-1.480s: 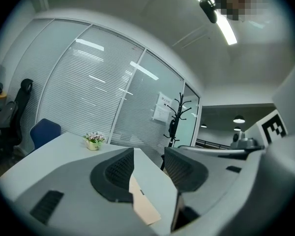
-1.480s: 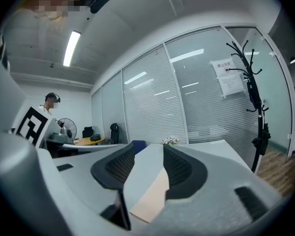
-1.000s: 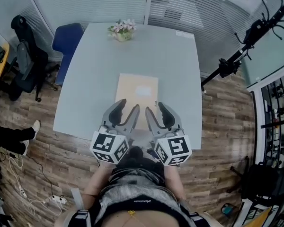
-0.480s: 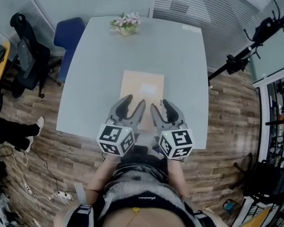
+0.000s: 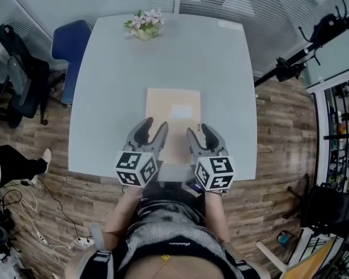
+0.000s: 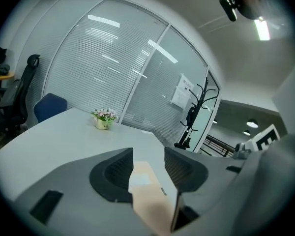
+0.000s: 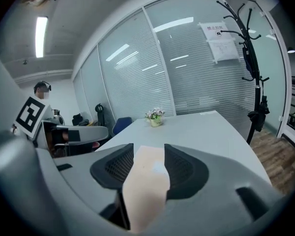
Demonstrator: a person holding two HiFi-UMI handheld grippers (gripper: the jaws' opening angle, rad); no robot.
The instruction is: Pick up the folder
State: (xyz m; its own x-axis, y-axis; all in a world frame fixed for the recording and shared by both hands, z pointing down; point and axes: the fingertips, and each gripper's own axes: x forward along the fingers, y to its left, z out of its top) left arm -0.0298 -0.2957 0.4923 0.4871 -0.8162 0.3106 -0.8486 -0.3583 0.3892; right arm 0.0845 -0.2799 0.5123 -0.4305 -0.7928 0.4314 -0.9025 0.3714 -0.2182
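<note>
A tan folder (image 5: 173, 118) with a white label lies flat on the grey table (image 5: 110, 97), near its front edge. My left gripper (image 5: 153, 128) hovers over the folder's near left corner and my right gripper (image 5: 198, 132) over its near right corner. Both are open with nothing between the pads. The right one's jaws are opening a little. In the left gripper view the folder (image 6: 148, 195) shows past the parted jaws of my left gripper (image 6: 148, 167). The right gripper view has the folder (image 7: 146, 183) beyond my right gripper (image 7: 148, 165).
A small pot of flowers (image 5: 144, 25) stands at the table's far edge, and a white slip (image 5: 229, 25) lies at the far right corner. A blue chair (image 5: 70, 48) and a black office chair (image 5: 17, 77) stand left of the table. A black stand (image 5: 311, 39) is at the right.
Both grippers have sunk together toward the table at the folder's near end, side by side as before. Their jaws look about as far apart as earlier.
</note>
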